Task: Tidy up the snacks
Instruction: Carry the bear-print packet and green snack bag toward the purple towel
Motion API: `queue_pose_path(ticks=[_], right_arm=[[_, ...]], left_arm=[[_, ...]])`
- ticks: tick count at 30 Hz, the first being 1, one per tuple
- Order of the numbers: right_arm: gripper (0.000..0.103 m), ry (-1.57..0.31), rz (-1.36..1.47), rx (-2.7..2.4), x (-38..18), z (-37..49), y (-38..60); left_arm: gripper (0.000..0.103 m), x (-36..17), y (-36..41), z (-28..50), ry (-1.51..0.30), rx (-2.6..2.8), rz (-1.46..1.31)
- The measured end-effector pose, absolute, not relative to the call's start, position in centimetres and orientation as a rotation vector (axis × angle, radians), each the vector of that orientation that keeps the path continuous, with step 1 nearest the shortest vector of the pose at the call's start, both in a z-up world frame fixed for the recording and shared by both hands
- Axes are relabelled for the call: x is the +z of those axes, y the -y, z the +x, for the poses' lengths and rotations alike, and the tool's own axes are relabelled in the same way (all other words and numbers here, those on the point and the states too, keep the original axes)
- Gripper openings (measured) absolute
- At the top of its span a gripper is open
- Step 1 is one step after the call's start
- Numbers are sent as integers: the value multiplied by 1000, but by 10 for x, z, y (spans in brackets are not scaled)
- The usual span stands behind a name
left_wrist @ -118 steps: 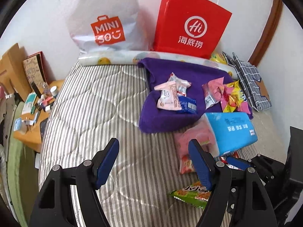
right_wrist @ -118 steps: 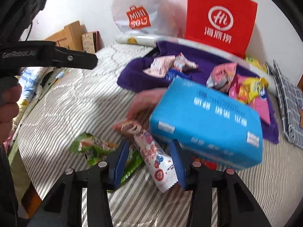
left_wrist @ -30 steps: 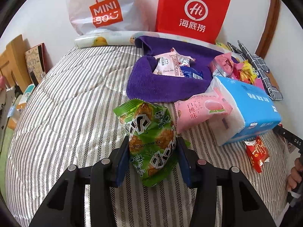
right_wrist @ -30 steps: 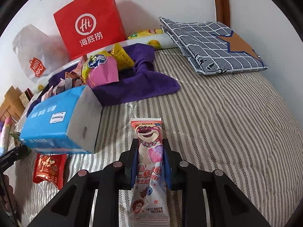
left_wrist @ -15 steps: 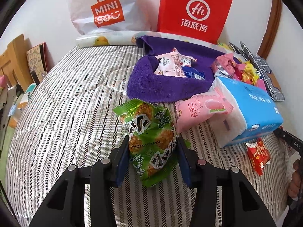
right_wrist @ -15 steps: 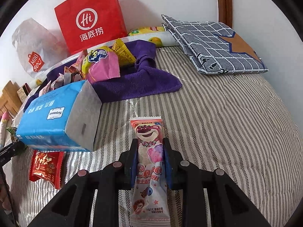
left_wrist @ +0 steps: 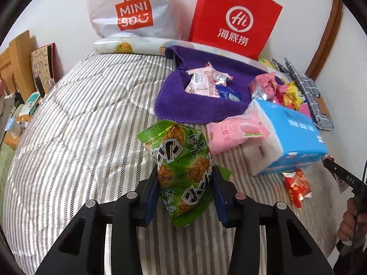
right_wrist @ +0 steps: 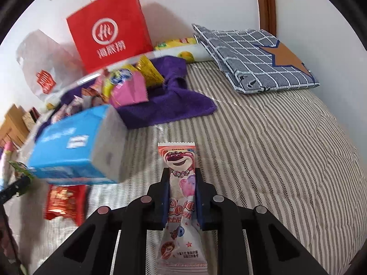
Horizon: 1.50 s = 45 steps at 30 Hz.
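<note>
A green snack bag (left_wrist: 183, 171) is clamped in the left claw (left_wrist: 185, 192), whose jaws have just been closing; a pink bear-printed packet (right_wrist: 181, 197) is gripped by the right claw (right_wrist: 182, 197) above the striped bed (right_wrist: 275, 160).

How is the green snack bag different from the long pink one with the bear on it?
The green snack bag is wide and puffy; the pink bear packet is long, narrow and flat.
The green bag shows cartoon figures and black lettering; the pink packet shows a smiling bear.
The left gripper holds the green bag with its jaws fairly wide; the right gripper pinches the pink packet with its jaws nearly together.
Both are sealed and held above the striped bed.
</note>
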State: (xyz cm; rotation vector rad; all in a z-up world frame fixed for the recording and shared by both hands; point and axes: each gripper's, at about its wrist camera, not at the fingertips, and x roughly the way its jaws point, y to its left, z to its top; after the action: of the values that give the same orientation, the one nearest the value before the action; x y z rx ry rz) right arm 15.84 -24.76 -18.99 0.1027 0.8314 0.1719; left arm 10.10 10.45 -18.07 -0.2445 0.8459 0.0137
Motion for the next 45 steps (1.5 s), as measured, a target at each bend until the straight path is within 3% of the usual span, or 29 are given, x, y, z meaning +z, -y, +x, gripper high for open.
queue_pose_path(ticks=[19, 45], right_arm=[[18, -651, 64, 246, -119, 125, 226], [18, -593, 33, 291, -84, 148, 199]], left_arm=[[42, -124, -63, 89, -789, -167, -242], [42, -84, -29, 123, -757, -229, -184]])
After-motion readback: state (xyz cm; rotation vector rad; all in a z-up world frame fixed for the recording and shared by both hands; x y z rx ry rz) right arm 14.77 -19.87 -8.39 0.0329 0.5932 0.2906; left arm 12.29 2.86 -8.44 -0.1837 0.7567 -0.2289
